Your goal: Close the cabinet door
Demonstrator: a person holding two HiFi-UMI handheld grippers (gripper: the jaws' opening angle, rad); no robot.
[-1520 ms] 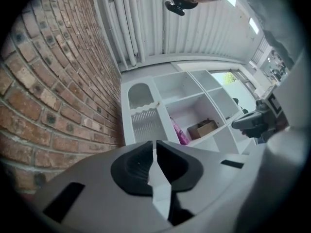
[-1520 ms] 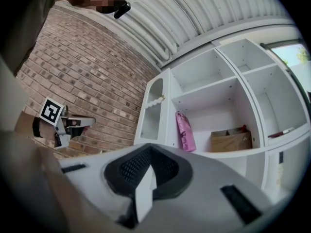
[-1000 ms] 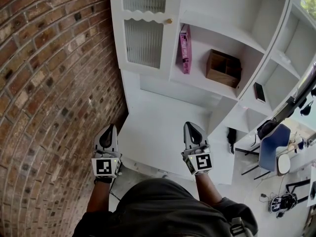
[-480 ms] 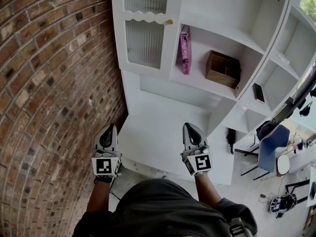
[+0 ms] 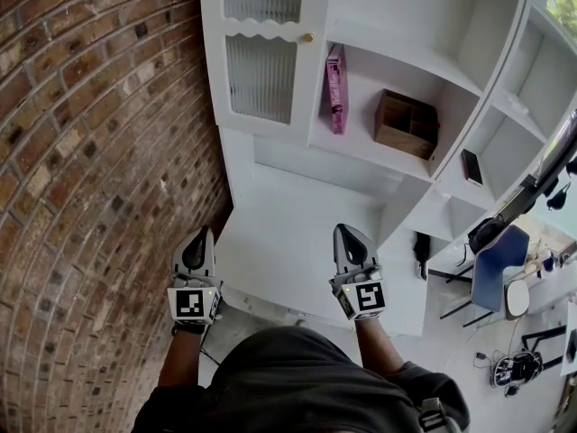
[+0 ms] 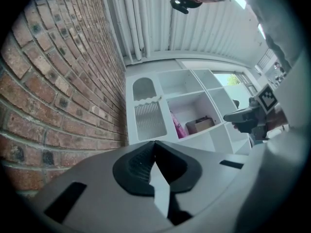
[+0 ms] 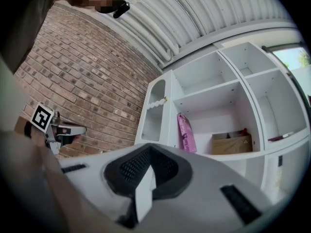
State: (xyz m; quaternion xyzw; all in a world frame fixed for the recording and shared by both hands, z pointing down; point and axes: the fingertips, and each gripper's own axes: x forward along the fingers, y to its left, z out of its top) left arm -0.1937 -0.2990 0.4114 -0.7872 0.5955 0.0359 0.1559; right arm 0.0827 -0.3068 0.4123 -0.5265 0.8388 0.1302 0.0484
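Note:
The white cabinet door (image 5: 261, 57) has ribbed glass panes and a small brass knob (image 5: 308, 38). It lies in line with the cabinet's front (image 7: 155, 111), beside the open shelves. Both grippers hang low in front of the cabinet, well short of the door. In the head view my left gripper (image 5: 195, 235) is near the brick wall and my right gripper (image 5: 346, 231) is before the lower white panel. Each has its jaws together with nothing between them, as the left gripper (image 6: 154, 142) and right gripper (image 7: 149, 147) show in their own views.
A brick wall (image 5: 90, 152) runs close along the left. The open shelves hold a pink book (image 5: 336, 88), a wooden box (image 5: 407, 124) and a dark flat item (image 5: 472, 168). A blue chair (image 5: 496, 264) stands at the lower right.

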